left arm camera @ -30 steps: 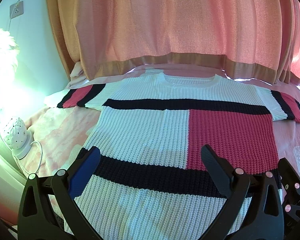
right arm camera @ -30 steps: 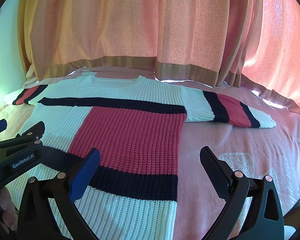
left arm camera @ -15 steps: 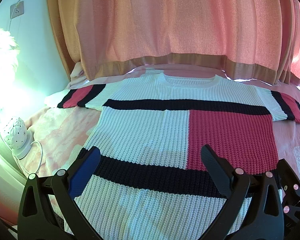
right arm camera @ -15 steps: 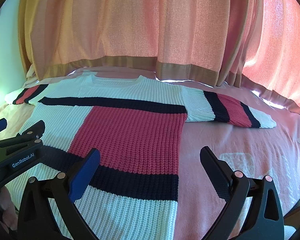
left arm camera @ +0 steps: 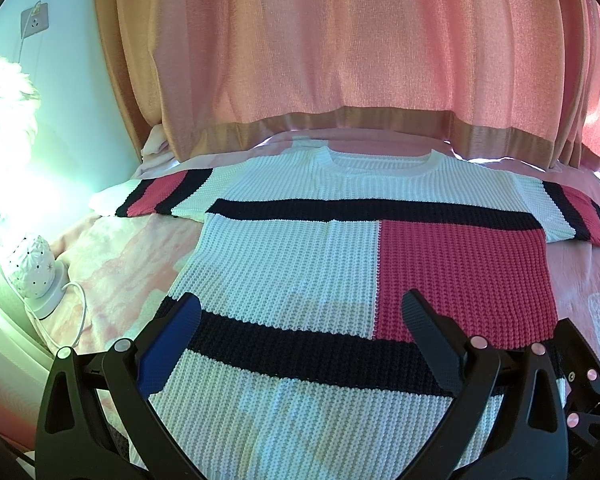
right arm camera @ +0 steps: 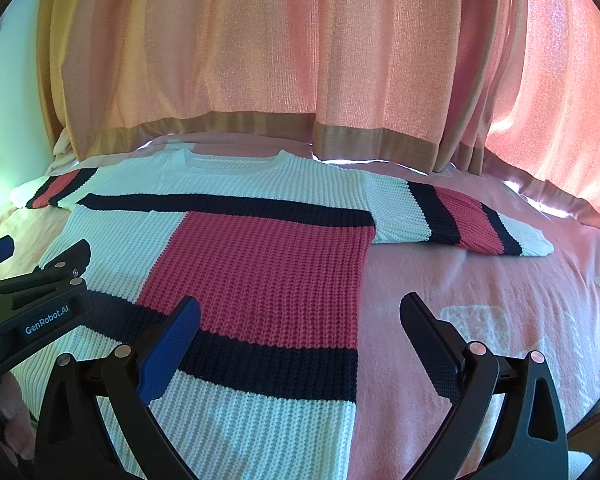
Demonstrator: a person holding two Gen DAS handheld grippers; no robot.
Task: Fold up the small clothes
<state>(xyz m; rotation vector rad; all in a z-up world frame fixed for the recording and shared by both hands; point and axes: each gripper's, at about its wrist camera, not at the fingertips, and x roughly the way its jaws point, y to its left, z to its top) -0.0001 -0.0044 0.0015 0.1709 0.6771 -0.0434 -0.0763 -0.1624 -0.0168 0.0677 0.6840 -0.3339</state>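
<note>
A knit short-sleeved sweater, white with navy stripes and a red block, lies flat on the pink bed, neck toward the curtain; it also shows in the right wrist view. My left gripper is open and empty, hovering over the lower body of the sweater. My right gripper is open and empty over the sweater's lower right edge. The left gripper also shows at the left of the right wrist view, and part of the right gripper's body shows at the right edge of the left wrist view.
The pink bedspread extends right of the sweater. A pink curtain hangs behind the bed. A white dotted lamp with a cord sits at the bed's left edge below a wall socket.
</note>
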